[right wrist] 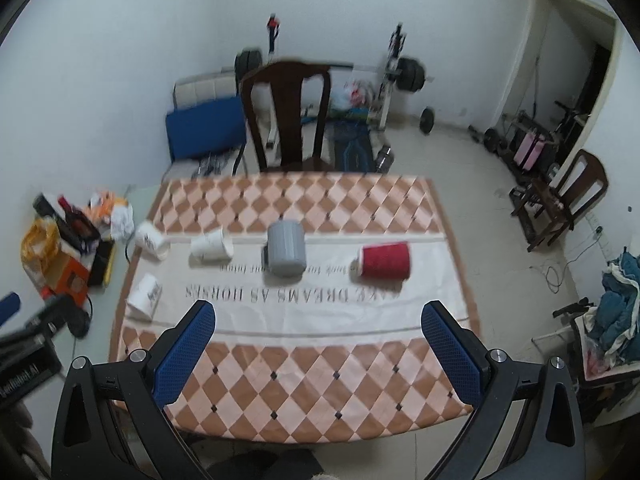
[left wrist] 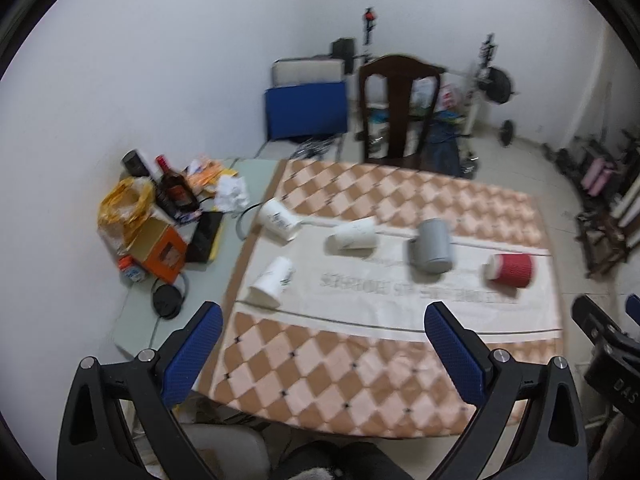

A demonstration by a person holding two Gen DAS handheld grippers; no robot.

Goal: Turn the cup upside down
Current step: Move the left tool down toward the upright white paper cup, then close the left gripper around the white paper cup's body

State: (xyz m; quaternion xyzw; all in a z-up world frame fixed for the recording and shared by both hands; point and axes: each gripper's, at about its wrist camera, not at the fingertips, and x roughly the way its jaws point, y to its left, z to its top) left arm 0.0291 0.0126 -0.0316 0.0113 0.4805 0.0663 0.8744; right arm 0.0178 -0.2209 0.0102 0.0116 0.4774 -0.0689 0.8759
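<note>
- Left wrist view: left gripper [left wrist: 322, 322] at bottom of frame, blue-padded fingers [left wrist: 192, 354] spread wide apart, nothing between them; held above the near part of the table [left wrist: 320, 376].
- Table carries a checked orange-and-peach cloth with a pale printed band across the middle of the frame.
- Five cups on the band, all lying on their sides. Red cup [left wrist: 510, 270] at right of centre, gray cup [left wrist: 432, 250] just left of it, well apart from each other.
- White cup [left wrist: 352, 236] at centre, second white cup [left wrist: 278, 220] to its left at the cloth edge, third white cup [left wrist: 270, 282] lower left, nearest the left finger.
- Clutter [left wrist: 160, 220] in the left of frame beside the cloth: yellow bag, dark bottle, orange box, crumpled paper.
- Dark wooden chair [left wrist: 398, 108] at upper centre behind the table. Part of the right gripper [left wrist: 608, 344] shows at the right edge.

- Right wrist view: right gripper [right wrist: 318, 320] at bottom of frame, fingers [right wrist: 450, 354] likewise wide apart and holding nothing, above the near checked cloth.
- Red cup [right wrist: 386, 260] right of centre, on its side; gray cup [right wrist: 286, 248] at centre, also on its side.
- White cups at left: one [right wrist: 212, 245] beside the gray cup, one [right wrist: 151, 240] at the cloth edge, one [right wrist: 145, 296] lower left.
- Chair [right wrist: 290, 116] at upper centre; second chair [right wrist: 568, 200] at the right by a doorway.
- Picture is slightly blurred; print on the cups is unreadable.
</note>
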